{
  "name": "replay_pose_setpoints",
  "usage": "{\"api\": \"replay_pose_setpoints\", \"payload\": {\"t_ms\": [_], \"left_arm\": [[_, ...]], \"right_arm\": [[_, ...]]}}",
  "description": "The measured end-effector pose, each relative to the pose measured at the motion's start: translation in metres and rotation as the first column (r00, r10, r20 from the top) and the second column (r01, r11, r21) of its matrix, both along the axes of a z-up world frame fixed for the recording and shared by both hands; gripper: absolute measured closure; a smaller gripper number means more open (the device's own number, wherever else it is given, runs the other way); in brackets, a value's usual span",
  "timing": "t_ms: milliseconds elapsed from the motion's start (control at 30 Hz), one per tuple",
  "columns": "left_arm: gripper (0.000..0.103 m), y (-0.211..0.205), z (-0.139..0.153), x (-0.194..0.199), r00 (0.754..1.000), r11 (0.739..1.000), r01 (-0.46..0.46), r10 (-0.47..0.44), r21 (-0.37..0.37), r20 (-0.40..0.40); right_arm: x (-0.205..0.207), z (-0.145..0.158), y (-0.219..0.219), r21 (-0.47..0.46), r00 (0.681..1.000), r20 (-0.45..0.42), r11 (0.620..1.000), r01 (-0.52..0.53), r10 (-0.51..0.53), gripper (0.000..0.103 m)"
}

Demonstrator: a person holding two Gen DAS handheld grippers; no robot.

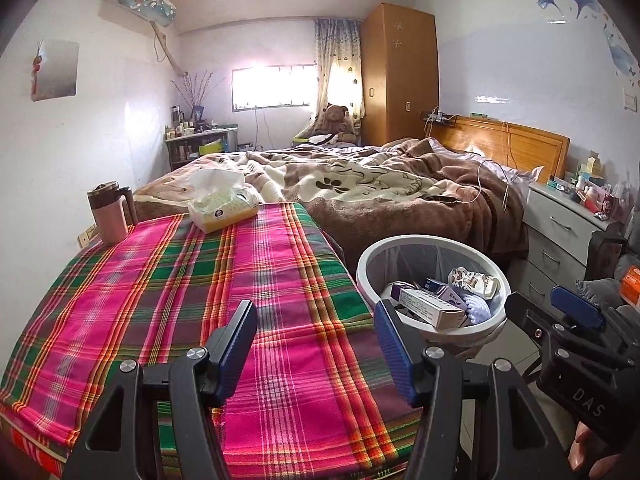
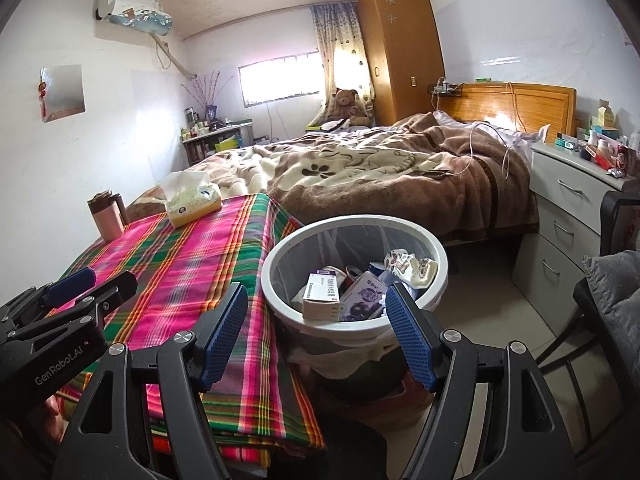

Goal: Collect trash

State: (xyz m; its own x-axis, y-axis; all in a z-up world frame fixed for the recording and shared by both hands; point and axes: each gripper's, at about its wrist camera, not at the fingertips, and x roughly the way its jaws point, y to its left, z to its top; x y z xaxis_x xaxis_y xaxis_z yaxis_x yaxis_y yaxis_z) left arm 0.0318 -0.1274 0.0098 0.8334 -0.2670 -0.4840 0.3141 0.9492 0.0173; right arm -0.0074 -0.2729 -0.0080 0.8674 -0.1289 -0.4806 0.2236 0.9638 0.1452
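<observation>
A white round trash bin point(image 1: 404, 245) point(image 2: 280, 256) with a clear liner stands on the floor right of a table covered with a pink and green plaid cloth point(image 1: 200, 300) point(image 2: 192, 256). Inside lie small cardboard boxes point(image 1: 434, 306) point(image 2: 320, 298) and a crumpled patterned wrapper point(image 1: 474, 280) point(image 2: 410, 266). My left gripper point(image 1: 316, 344) is open and empty above the table's near right part. My right gripper point(image 2: 318, 330) is open and empty just before the bin's near rim. Each gripper shows in the other's view: right point(image 1: 576, 312), left point(image 2: 80, 284).
A tissue box point(image 1: 222, 208) point(image 2: 194, 200) and a pink lidded mug point(image 1: 110, 216) point(image 2: 106, 216) stand at the table's far end. Behind is a bed with a brown blanket point(image 1: 380, 184) point(image 2: 380, 172). A white drawer unit point(image 1: 560, 232) point(image 2: 568, 216) stands right. A chair point(image 2: 612, 280) is at the right edge.
</observation>
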Motion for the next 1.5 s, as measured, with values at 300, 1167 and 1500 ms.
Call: {"api": "replay_pose_setpoints", "payload": {"t_ms": [300,1167,1500], "left_arm": [[0.043,0.0014,-0.0001,-0.0003,1.000,1.000,-0.009,0.009,-0.004,-0.005],[0.043,0.0043,0.0006,-0.0015,1.000,1.000,-0.018,0.018,-0.011,-0.007],[0.043,0.0052,0.0008,-0.0023,1.000,1.000,-0.020,0.020,-0.012,-0.008]], "right_arm": [[-0.0019,-0.0008,0.0016,0.007,1.000,-0.002,1.000,-0.003,0.003,0.030],[-0.0050,0.0018,0.0044,-0.003,1.000,0.005,1.000,-0.005,0.005,0.030],[-0.0046,0.0021,0.0049,-0.002,1.000,0.007,1.000,-0.010,0.010,0.030]]}}
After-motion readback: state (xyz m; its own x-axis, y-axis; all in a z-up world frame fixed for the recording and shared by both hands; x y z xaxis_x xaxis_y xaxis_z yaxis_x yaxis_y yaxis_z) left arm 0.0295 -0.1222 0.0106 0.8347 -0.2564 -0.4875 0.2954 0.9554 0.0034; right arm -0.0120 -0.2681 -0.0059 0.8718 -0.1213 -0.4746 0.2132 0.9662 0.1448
